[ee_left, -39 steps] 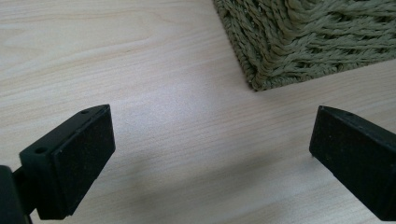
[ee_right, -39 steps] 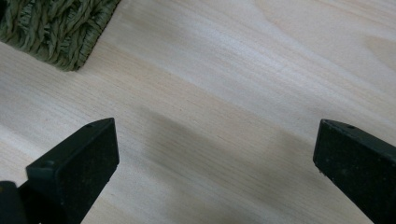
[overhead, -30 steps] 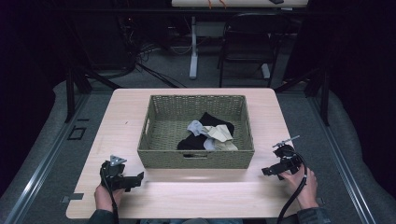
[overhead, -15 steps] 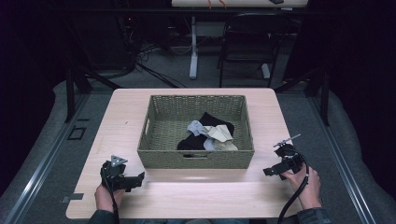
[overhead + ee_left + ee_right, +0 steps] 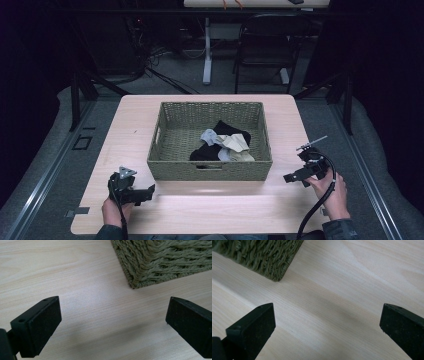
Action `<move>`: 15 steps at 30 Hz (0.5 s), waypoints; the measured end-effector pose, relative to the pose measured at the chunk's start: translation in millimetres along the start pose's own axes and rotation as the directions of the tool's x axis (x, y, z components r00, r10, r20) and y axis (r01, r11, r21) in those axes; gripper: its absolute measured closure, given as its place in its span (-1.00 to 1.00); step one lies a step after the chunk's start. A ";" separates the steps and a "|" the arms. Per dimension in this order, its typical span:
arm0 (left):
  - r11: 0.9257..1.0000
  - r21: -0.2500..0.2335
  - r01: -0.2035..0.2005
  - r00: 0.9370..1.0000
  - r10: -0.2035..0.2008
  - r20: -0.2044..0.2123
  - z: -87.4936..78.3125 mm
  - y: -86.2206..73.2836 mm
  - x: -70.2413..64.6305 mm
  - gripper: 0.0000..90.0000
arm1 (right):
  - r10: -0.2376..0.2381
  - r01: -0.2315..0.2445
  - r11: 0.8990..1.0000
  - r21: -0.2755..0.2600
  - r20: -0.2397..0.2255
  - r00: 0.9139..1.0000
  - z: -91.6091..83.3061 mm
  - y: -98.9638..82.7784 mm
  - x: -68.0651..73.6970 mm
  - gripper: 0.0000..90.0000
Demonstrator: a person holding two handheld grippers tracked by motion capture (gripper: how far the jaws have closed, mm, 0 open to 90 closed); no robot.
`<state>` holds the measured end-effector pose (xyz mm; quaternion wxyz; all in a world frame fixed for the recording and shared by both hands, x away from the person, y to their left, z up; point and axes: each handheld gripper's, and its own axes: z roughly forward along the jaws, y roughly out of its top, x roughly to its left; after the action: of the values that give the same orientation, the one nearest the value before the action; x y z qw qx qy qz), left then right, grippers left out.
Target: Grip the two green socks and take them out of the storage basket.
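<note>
A green woven basket (image 5: 210, 170) stands in the middle of the light wooden table (image 5: 210, 210). Inside it lies a small heap of clothes (image 5: 222, 145), black, grey and beige. My left gripper (image 5: 150, 192) rests near the table's front left, just off the basket's front left corner (image 5: 135, 283), open with nothing between its jaws. My right gripper (image 5: 291, 177) is held at the front right, beside the basket's front right corner (image 5: 275, 277), also open and empty. In both gripper views the jaws stand wide apart over bare wood.
A dark chair (image 5: 265, 45) and a white table leg (image 5: 207, 50) stand on the floor behind the table. Cables (image 5: 150, 55) lie on the floor at the back left. A cable (image 5: 315, 210) trails from the right gripper past the person's hand.
The right gripper has drifted slightly down and toward the person. The left gripper has barely moved.
</note>
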<state>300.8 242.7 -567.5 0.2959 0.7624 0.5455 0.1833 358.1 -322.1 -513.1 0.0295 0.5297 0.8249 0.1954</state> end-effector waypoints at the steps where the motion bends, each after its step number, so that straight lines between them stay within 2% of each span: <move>1: 1.000 0.000 0.000 1.000 0.000 0.000 0.0 0.0 -0.2 -1.00 | 0.001 -0.001 1.000 -0.009 -0.008 1.000 0.0 0.5 0.2 -1.00; 3: 1.000 0.001 -0.004 1.000 0.004 0.002 -0.1 0.1 -0.7 -1.00 | -0.024 0.023 1.000 0.015 0.010 1.000 -3.8 3.9 0.0 -1.00; 5: 1.000 0.000 -0.004 1.000 0.004 0.002 -0.3 0.1 -0.8 -1.00 | -0.018 0.018 1.000 -0.002 -0.004 1.000 -8.4 7.4 0.3 -1.00; 7: 1.000 -0.002 0.001 1.000 -0.001 0.000 -0.1 -0.1 -0.4 -1.00 | -0.011 0.011 1.000 -0.019 0.001 1.000 -9.7 7.9 0.6 -1.00; 10: 1.000 -0.003 0.001 1.000 -0.001 0.000 0.1 -0.2 -0.2 -1.00 | -0.029 0.029 1.000 -0.001 0.004 1.000 -17.1 13.4 0.5 -1.00; 15: 1.000 -0.002 0.002 1.000 -0.002 -0.002 -0.1 -0.2 -0.2 -1.00 | -0.047 0.047 0.999 -0.024 0.008 0.999 -33.8 24.6 2.2 -1.00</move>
<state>300.5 242.5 -567.5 0.2963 0.7612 0.5465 0.1845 369.6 -321.1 -472.8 0.0434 0.5106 0.8344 0.2028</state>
